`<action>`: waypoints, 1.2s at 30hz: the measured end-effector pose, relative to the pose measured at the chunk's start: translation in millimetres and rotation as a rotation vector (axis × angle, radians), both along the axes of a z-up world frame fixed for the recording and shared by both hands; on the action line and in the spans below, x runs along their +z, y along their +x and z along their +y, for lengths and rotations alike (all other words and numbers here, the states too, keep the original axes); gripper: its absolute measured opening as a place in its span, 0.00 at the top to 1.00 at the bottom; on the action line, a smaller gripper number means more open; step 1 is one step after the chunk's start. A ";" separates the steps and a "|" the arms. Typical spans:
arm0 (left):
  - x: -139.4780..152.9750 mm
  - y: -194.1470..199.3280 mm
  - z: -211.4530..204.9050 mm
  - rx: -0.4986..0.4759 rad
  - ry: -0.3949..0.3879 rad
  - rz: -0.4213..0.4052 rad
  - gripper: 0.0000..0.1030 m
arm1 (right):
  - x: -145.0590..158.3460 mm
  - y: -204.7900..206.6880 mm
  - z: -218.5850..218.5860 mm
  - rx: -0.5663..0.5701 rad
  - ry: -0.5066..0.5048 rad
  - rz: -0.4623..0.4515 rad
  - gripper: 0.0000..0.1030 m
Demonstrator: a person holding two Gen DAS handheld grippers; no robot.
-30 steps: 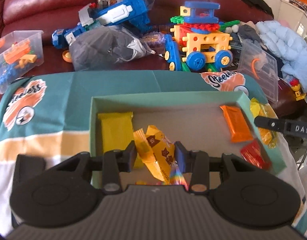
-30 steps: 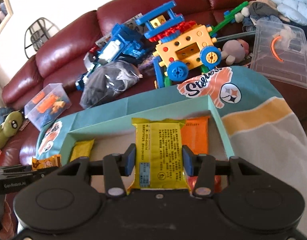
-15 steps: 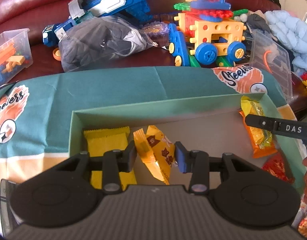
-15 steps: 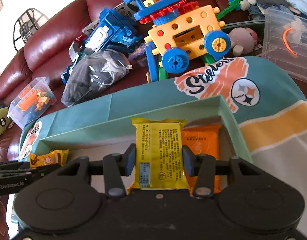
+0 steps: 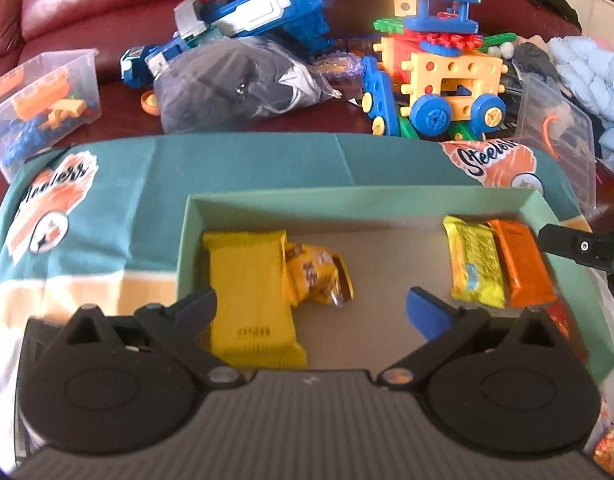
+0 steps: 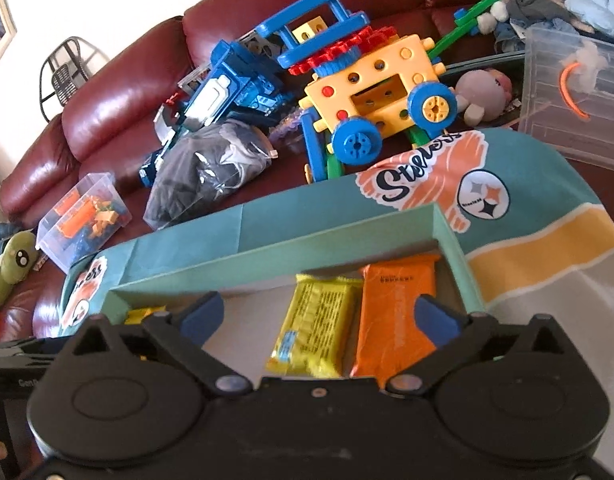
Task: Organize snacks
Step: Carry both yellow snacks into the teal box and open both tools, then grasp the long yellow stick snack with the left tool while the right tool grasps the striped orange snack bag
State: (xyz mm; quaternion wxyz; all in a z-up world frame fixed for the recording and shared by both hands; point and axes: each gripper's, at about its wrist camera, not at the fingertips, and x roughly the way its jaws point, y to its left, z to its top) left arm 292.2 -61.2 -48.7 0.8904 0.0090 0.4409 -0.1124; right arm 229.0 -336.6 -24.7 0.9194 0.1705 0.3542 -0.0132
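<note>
- The left gripper (image 5: 311,306) is seen with its jaws spread wide and opening; nothing is pinched, though the flat yellow foil snack packet (image 5: 251,294) and the crumpled yellow-and-brown snack bag (image 5: 317,276) lie in the gap below them.
- Both of those snacks rest on the grey floor of the shallow pale-green cardboard box (image 5: 359,202), at its left end, the bag touching the packet's right edge.
- The right gripper (image 6: 319,318) is likewise shown with jaws spread and opening, clamped on nothing; the yellow printed snack bar (image 6: 317,326) and the orange snack bar (image 6: 395,316) lie side by side beneath them, at the box's right end.
- A red wrapper (image 5: 559,316) is partly visible just beside the orange bar, near the box's right wall, largely hidden by the left gripper's body.
- The box sits on a teal cloth with orange "Steelers" emblems (image 5: 243,168), spread over the bench.
- Behind the cloth, a dark-red leather sofa (image 6: 119,92) is crowded with a blue robot toy (image 5: 247,28), a yellow-and-blue wheeled construction toy (image 5: 447,80), a grey bundle in clear plastic (image 5: 235,84), and two clear plastic tubs (image 5: 39,100) (image 6: 575,92).
- In the left wrist view, a tip of the right gripper reaches in over the box's right wall.
</note>
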 end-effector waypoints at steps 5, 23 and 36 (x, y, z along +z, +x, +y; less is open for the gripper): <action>9.4 -37.0 5.8 0.000 -0.013 0.006 0.00 | 8.0 -32.7 5.0 -0.001 0.012 0.018 0.00; -1.0 -153.1 3.2 -0.066 -0.031 0.088 0.00 | 13.6 -159.4 1.8 -0.048 0.042 0.064 0.00; -30.0 -178.9 -21.3 -0.138 0.006 0.156 0.00 | -4.4 -207.1 -37.6 -0.175 0.077 0.098 0.00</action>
